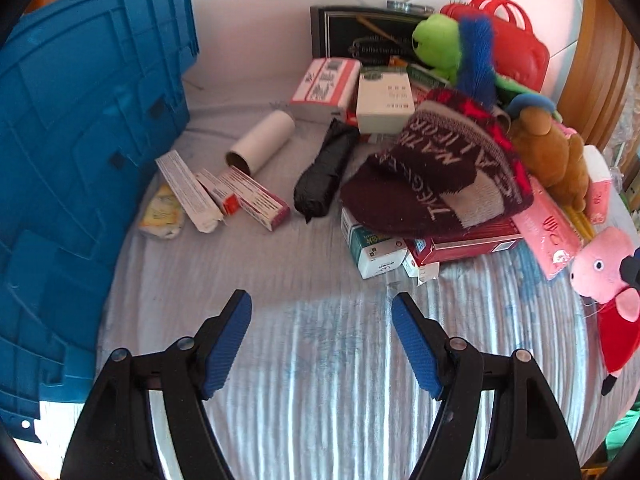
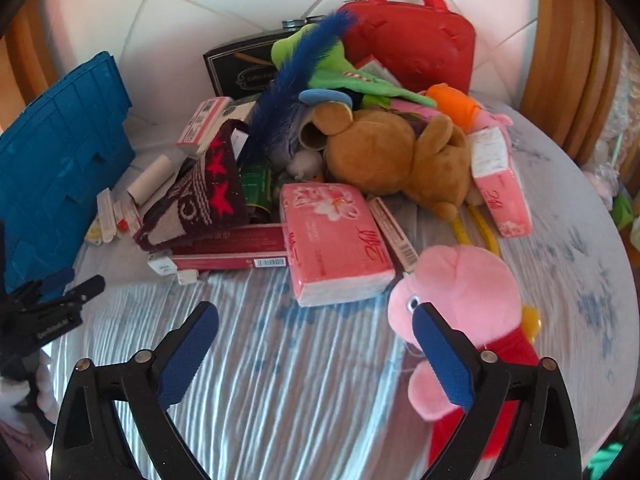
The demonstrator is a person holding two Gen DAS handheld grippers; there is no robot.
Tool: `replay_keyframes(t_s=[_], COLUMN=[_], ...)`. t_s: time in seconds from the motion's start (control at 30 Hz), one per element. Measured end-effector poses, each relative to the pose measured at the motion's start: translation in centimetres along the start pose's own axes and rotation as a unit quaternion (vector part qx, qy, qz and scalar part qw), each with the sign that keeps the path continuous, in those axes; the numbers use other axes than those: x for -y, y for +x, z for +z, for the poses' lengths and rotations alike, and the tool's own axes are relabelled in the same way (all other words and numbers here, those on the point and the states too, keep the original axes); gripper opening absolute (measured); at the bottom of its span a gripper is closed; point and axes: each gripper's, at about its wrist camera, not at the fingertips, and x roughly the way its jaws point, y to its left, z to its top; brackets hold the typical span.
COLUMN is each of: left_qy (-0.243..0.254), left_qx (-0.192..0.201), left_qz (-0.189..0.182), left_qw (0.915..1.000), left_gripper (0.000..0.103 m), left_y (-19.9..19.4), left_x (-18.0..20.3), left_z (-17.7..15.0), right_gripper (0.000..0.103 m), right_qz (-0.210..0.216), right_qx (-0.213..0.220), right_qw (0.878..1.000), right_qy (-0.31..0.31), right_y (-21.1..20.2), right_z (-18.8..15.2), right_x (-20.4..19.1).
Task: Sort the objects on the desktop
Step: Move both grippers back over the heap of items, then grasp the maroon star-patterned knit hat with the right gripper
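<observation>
A pile of desktop objects lies on a striped cloth. My left gripper (image 1: 322, 308) is open and empty, above bare cloth in front of a dark knit hat (image 1: 436, 176) and small boxes (image 1: 256, 196). My right gripper (image 2: 316, 320) is open and empty. Its right finger (image 2: 444, 360) is beside the head of a pink pig plush (image 2: 464, 300), not closed on it. A pink tissue pack (image 2: 336, 236) lies just ahead. The pig also shows in the left wrist view (image 1: 604, 268) at the far right.
A blue crate (image 1: 80, 160) stands at the left, also in the right wrist view (image 2: 60, 168). A brown plush (image 2: 392, 152), green plush (image 1: 440, 44), red case (image 2: 416, 48), black box (image 1: 360, 36), paper tube (image 1: 264, 140) and black roll (image 1: 324, 172) crowd the back.
</observation>
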Motion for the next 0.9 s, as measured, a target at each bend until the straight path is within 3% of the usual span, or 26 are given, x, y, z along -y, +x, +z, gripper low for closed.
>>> replay_keyframes(t_s=[0.3, 0.4, 0.43, 0.5, 0.57, 0.63, 0.8, 0.9], left_qy=[0.004, 0.001, 0.007, 0.020, 0.014, -0.002, -0.035, -0.044], left_qx=[-0.032, -0.027, -0.030, -0.037, -0.061, -0.059, -0.059, -0.055], left_qz=[-0.006, -0.032, -0.028, -0.036, -0.041, -0.046, -0.013, -0.014], left_qw=[0.9995, 0.9991, 0.9991, 0.9984, 0.9972, 0.9972, 0.9976, 0.9974], left_gripper=[0.072, 0.072, 0.070, 0.051, 0.026, 0.018, 0.016, 0.016], left_y=[6.8, 8.2, 8.5, 9.1, 9.8, 9.8, 8.8, 7.9], left_x=[2.1, 2.5, 2.6, 2.3, 1.1, -0.4, -4.3, -5.7], left_z=[2.7, 3.6, 3.8, 3.7, 3.1, 2.5, 1.4, 1.3], right_gripper=[0.096, 0.096, 0.096, 0.096, 0.097, 0.100, 0.102, 0.103], right_qz=[0.033, 0.055, 0.065, 0.085, 0.108, 0.117, 0.125, 0.126], right_qx=[-0.016, -0.025, -0.026, -0.026, -0.032, -0.037, -0.060, -0.068], right_qw=[0.999, 0.998, 0.997, 0.996, 0.994, 0.992, 0.990, 0.989], right_qy=[-0.011, -0.011, -0.011, -0.013, -0.017, -0.026, -0.031, -0.020], right_y=[4.0, 5.3, 5.5, 5.8, 6.3, 7.0, 10.0, 11.6], right_z=[3.3, 4.2, 4.4, 4.8, 5.1, 5.3, 5.5, 6.0], right_x=[-0.1, -1.1, -1.5, -2.5, -3.9, -5.3, -8.2, -9.1])
